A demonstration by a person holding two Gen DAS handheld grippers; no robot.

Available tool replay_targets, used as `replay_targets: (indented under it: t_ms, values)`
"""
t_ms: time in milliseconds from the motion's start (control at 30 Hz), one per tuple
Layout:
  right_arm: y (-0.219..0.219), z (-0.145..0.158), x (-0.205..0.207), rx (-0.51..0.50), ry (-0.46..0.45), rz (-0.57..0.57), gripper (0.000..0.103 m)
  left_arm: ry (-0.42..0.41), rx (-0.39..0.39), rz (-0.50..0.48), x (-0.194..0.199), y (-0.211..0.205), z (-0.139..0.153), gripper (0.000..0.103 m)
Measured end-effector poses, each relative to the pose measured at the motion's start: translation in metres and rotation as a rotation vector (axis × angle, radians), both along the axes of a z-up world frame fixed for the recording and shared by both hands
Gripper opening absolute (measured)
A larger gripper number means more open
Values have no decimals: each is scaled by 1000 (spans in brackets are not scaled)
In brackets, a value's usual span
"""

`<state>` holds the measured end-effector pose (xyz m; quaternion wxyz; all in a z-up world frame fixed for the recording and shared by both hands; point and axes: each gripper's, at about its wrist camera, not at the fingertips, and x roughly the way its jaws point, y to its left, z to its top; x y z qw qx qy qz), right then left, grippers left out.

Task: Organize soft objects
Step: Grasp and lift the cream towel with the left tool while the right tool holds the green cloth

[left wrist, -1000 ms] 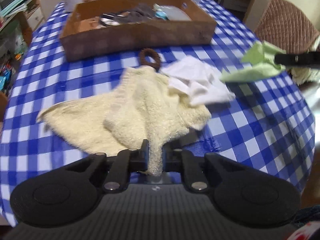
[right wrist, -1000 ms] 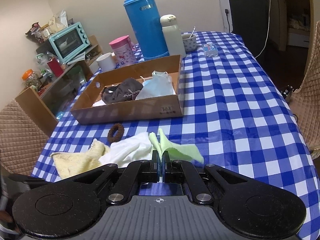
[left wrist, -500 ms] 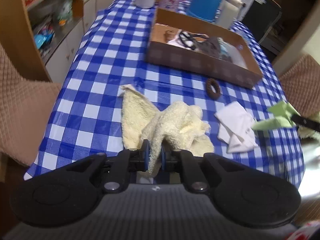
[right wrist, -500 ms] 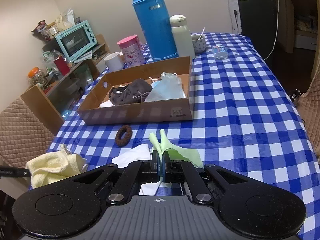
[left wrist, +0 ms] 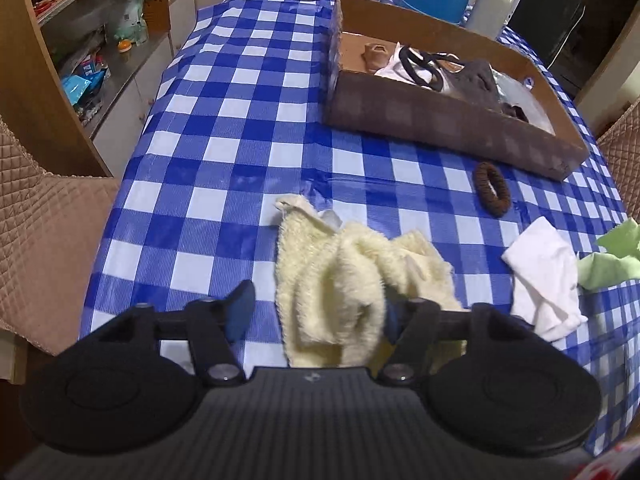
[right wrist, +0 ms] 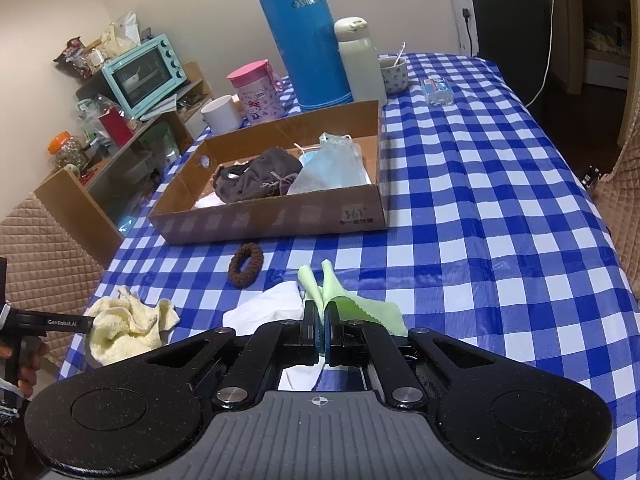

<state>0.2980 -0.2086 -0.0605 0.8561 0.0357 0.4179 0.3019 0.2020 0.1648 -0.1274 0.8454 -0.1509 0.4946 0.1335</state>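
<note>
A crumpled pale yellow towel lies on the blue checked tablecloth near its front edge. My left gripper straddles it with jaws opening wide; the left pad stands clear of the towel and the right pad sits at its edge. In the right wrist view the towel is at the lower left, with a left finger beside it. My right gripper is shut on a light green cloth, held just above the table. A white cloth lies between the towel and the green cloth.
A shallow cardboard box holding a dark cloth, face masks and hair ties stands mid-table. A brown hair tie lies in front of it. A blue flask, bottle, mugs and cups stand behind. Quilted chairs flank the table.
My left gripper dragged the yellow towel leftward into a bunch, then its jaws spread and let go. The right gripper stayed put, still pinching the green cloth.
</note>
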Motion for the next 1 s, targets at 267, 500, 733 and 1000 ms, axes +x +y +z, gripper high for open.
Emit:
replay_targets:
  t_ms: [267, 500, 733, 1000]
  values:
    - [6, -8, 5, -18, 23, -15, 3, -14, -76, -2, 10, 4, -16, 65]
    - [8, -10, 7, -26, 36, -13, 3, -55, -137, -10, 6, 5, -15, 38]
    - [9, -8, 5, -21, 27, 2, 3, -62, -63, -43, 5, -12, -5, 22]
    - [6, 3, 2, -10, -1, 37, 3, -123, -9, -60, -2, -34, 27, 20]
